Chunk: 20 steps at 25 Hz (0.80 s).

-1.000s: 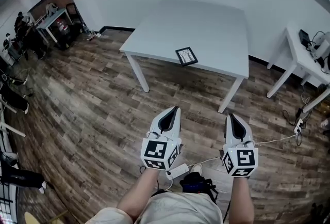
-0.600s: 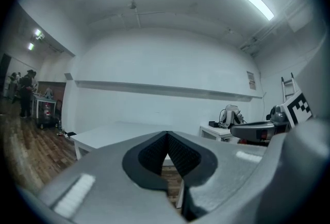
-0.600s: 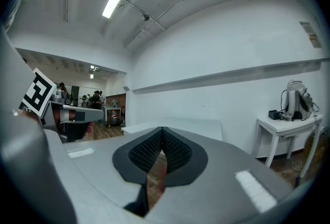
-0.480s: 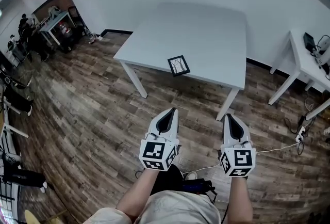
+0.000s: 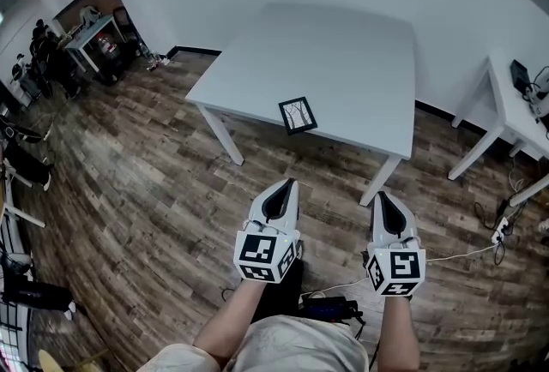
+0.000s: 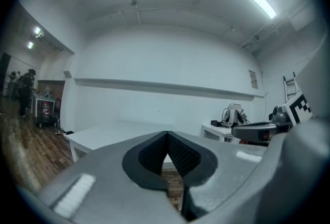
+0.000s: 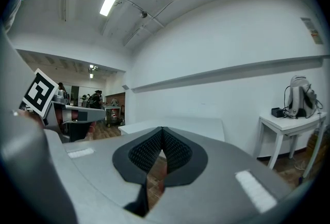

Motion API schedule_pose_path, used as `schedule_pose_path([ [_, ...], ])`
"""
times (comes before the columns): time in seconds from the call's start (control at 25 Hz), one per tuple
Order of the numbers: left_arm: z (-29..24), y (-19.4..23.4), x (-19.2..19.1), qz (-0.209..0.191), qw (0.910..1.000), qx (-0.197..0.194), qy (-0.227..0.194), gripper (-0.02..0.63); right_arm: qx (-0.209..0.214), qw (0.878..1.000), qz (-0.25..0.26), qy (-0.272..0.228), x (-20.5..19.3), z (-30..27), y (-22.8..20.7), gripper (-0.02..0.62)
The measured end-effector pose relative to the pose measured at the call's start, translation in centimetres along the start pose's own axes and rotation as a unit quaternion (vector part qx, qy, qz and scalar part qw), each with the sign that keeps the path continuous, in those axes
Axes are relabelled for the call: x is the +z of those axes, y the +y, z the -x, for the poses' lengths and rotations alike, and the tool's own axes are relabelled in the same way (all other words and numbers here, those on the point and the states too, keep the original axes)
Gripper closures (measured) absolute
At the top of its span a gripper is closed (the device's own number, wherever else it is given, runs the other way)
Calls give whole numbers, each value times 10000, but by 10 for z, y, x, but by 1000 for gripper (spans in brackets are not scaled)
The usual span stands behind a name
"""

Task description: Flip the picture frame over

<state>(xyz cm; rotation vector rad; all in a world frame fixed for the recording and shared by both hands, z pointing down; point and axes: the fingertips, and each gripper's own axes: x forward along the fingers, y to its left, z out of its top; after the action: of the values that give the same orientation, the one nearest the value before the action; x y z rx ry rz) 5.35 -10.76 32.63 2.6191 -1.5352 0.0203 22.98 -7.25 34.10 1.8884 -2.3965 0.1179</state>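
The picture frame [image 5: 298, 115], black-edged with a pale picture facing up, lies near the front edge of the white table [image 5: 343, 53] in the head view. Both grippers hang over the wooden floor, well short of the table. My left gripper [image 5: 289, 183] is shut with nothing in it, and my right gripper [image 5: 378, 194] is shut and empty too. In the left gripper view the jaws [image 6: 167, 134] meet in front of the table [image 6: 111, 133]. The right gripper view shows its closed jaws [image 7: 162, 129] before the same table [image 7: 191, 124]. The frame is not visible in either gripper view.
A second white table [image 5: 515, 100] carrying equipment stands at the right, with cables and a power strip [image 5: 497, 229] on the floor beside it. A black device [image 5: 330, 308] lies by my feet. Far left are another table [image 5: 86, 29], people and chairs.
The table and frame have slid lower and slightly left in the head view and look a little nearer. Both grippers stay shut and held together in front of the body.
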Motion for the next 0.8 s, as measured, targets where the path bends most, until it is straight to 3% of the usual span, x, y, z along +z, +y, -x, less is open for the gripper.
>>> schedule_pose_path([
  [0.44, -85, 66, -32, 443, 9989, -94, 100, 606, 115, 9994, 0, 328, -20, -102, 5, 572],
  [0.6, -111, 93, -46, 1109, 9938, -75, 67, 606, 205, 9985, -25, 499, -31, -134, 12, 572],
  [0.8, -134, 120, -71, 2060, 9785, -68, 70, 604, 284, 9967, -60, 754, -51, -160, 19, 572],
])
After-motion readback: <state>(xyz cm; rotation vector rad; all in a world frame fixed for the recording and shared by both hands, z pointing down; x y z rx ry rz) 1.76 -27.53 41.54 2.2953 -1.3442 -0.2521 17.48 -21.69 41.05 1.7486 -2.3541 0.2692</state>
